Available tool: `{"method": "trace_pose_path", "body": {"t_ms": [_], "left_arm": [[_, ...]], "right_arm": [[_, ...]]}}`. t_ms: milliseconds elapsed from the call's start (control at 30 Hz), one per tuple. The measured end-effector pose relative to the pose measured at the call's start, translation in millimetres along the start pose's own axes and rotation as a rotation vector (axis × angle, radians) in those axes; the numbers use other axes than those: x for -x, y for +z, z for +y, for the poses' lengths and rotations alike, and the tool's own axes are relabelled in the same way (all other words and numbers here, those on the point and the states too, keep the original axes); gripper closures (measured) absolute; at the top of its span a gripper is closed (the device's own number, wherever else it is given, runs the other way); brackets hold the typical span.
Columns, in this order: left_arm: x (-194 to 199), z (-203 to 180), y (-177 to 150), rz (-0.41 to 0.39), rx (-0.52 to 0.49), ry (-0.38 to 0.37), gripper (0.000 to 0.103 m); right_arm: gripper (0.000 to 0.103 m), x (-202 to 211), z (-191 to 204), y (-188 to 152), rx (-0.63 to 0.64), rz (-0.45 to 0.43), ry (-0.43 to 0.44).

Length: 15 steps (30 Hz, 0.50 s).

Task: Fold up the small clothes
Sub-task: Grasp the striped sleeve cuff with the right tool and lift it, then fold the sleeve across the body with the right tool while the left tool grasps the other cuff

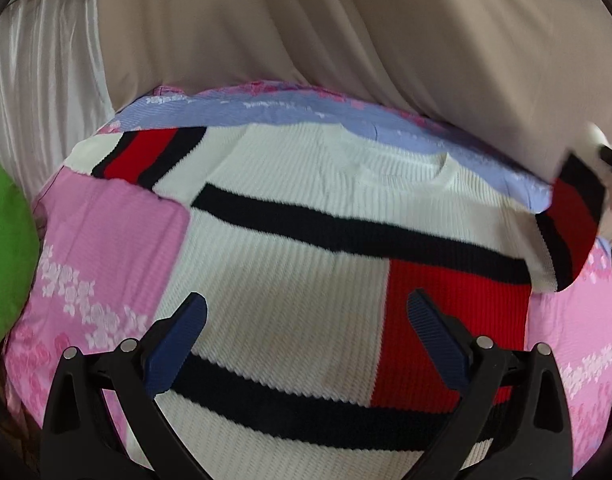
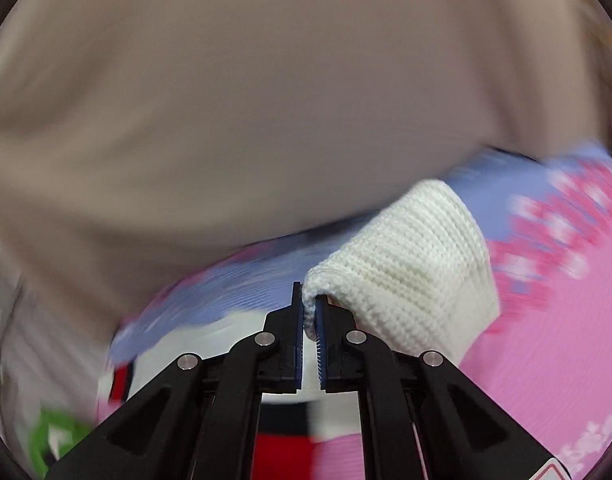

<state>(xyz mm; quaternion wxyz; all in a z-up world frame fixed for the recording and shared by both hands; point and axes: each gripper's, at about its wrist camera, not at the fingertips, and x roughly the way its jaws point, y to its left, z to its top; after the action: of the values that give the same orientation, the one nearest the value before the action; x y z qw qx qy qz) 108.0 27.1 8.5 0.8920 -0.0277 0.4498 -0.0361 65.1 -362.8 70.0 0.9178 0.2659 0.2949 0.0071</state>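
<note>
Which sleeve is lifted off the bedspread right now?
The sweater's right-side sleeve: the right gripper pinches its white cuff and lifts it. The far-left sleeve lies flat.

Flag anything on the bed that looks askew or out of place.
The sweater lies flat, but its sleeves differ: the left sleeve lies spread outward, while the right sleeve is lifted off the bedspread, its white cuff pinched in the right gripper. The left gripper is open above the sweater.
</note>
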Motion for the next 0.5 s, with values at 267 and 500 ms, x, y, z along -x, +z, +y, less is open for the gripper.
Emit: {"method": "trace_pose_path", "body": {"t_ms": [267, 500], "left_arm": [[-40.4, 37.6, 39.7, 0.062, 0.089, -0.141, 0.005], [-130.8, 29.0, 55.0, 0.210, 0.218, -0.214, 0.005]], "right_arm": [[0.069, -137.7, 166.6, -128.7, 0.308, 0.301, 0.038], [0.051, -63.7, 69.0, -151.0, 0.111, 0.255, -0.194]]}}
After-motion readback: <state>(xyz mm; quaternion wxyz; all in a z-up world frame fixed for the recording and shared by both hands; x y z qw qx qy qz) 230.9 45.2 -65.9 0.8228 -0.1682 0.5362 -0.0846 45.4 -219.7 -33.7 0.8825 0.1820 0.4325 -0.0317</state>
